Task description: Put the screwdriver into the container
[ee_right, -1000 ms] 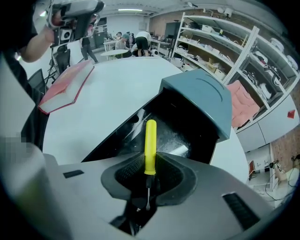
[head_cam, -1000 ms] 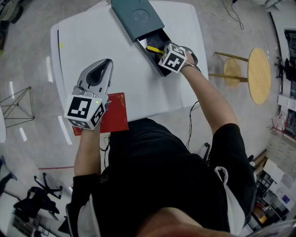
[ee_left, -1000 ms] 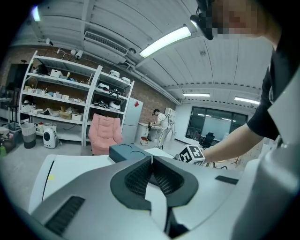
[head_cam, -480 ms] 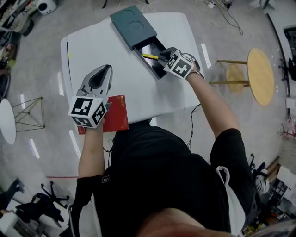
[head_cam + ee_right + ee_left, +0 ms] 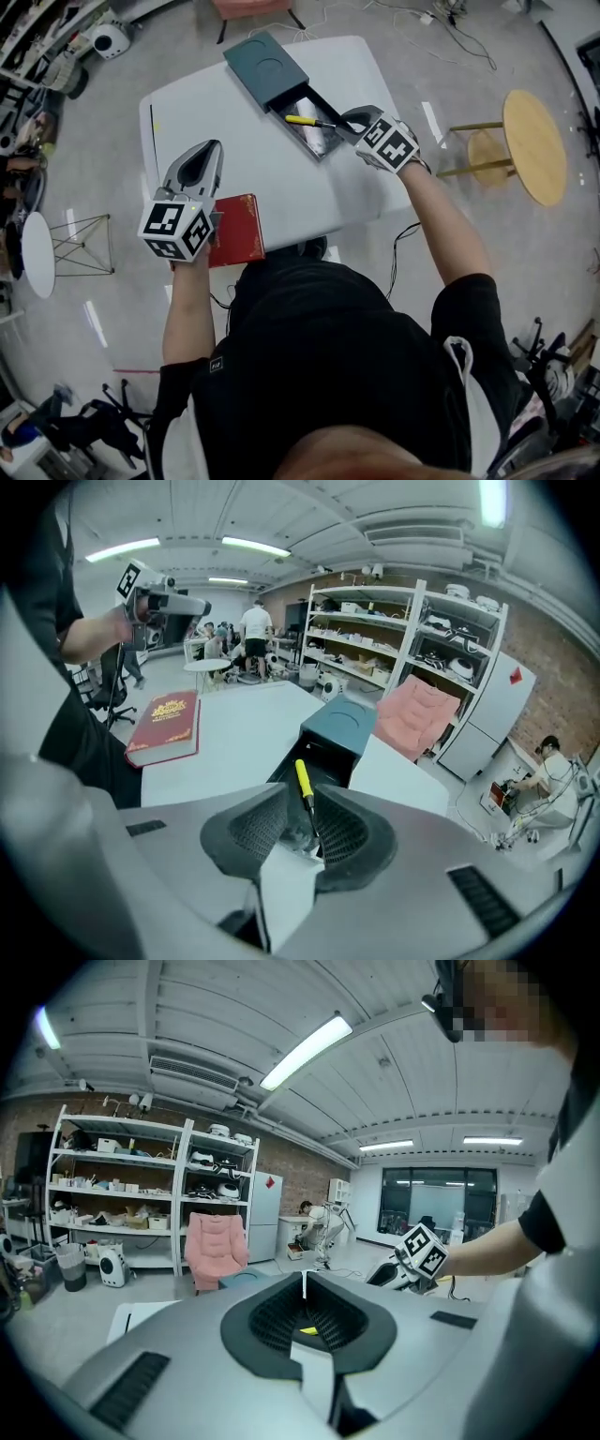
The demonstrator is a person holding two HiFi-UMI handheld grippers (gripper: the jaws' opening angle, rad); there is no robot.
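Right gripper view: finds the screwdriver [image 5: 303, 782] lying in the container [image 5: 337, 726], tip by the right gripper's [image 5: 300, 794] narrowly parted fingers. Holds the left gripper's [image 5: 305, 1277] fingers together, empty. Could snag and drag it out if withdrawn crooked.

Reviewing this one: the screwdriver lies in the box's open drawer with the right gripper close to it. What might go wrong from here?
1. The screwdriver has its shaft between the parted jaws of the right gripper; a skewed pull-back might snag it and drag it out of the drawer.
2. It lies crosswise, with its yellow handle near the drawer's side wall. If the handle rests on the rim, it may roll out or jam the drawer on closing.
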